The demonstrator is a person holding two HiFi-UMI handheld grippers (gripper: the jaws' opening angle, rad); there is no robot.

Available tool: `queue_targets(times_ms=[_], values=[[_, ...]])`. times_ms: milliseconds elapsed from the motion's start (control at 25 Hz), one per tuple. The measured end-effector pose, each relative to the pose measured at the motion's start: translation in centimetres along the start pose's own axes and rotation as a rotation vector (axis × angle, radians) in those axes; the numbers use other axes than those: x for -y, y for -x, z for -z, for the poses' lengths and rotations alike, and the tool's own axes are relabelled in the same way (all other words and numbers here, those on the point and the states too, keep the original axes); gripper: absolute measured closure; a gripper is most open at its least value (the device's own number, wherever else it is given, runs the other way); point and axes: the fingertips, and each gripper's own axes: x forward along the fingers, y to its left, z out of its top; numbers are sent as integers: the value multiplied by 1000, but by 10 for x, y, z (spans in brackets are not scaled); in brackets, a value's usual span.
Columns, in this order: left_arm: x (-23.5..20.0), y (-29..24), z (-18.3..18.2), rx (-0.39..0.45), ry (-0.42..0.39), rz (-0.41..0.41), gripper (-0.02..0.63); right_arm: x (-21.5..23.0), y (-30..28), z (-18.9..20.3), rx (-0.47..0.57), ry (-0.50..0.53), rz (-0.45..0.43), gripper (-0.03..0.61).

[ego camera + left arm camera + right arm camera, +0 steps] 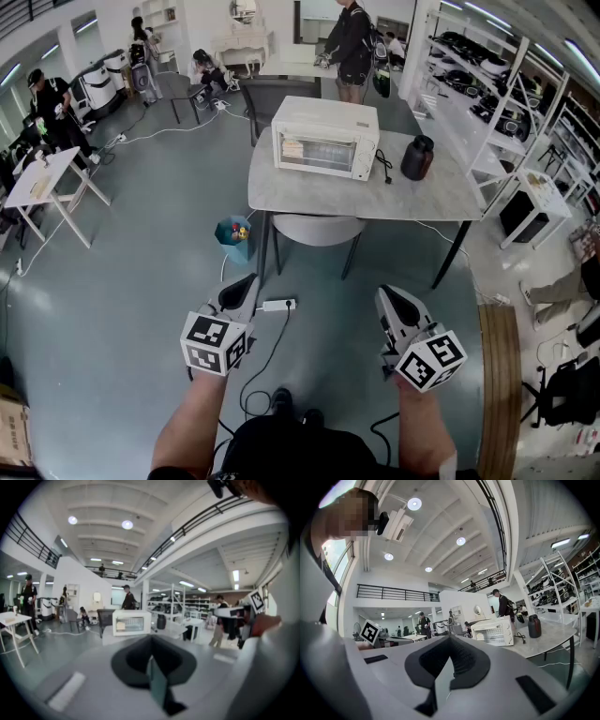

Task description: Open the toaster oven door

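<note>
A white toaster oven [324, 138] stands with its glass door closed on a grey marble-look table [441, 197], well ahead of me. It also shows small in the left gripper view [131, 622] and in the right gripper view [493, 631]. My left gripper [246, 286] is held low over the floor, far short of the table, jaws shut and empty. My right gripper [392, 300] hangs beside it at the same distance, also shut with nothing in it. Both point toward the oven.
A dark jug [417, 157] and the oven's black cord [383, 166] lie right of the oven. A grey chair [317, 230] is tucked under the table, with a teal bin [234, 235] and a power strip [279, 305] on the floor. People work at the back; shelving [487, 94] lines the right.
</note>
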Motion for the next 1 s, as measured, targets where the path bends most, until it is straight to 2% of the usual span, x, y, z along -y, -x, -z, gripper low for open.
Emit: queue_targets(times_ms=[160, 280, 600, 1000], values=[[26, -4, -12, 40, 24, 9, 606, 11, 16, 2, -12, 8, -12, 587], [40, -5, -7, 37, 13, 10, 606, 14, 27, 4, -21, 9, -7, 587], [49, -4, -10, 51, 5, 14, 606, 20, 39, -11, 9, 56, 32, 588], [61, -1, -17, 57, -5, 0, 606, 27, 51, -11, 19, 23, 37, 586]])
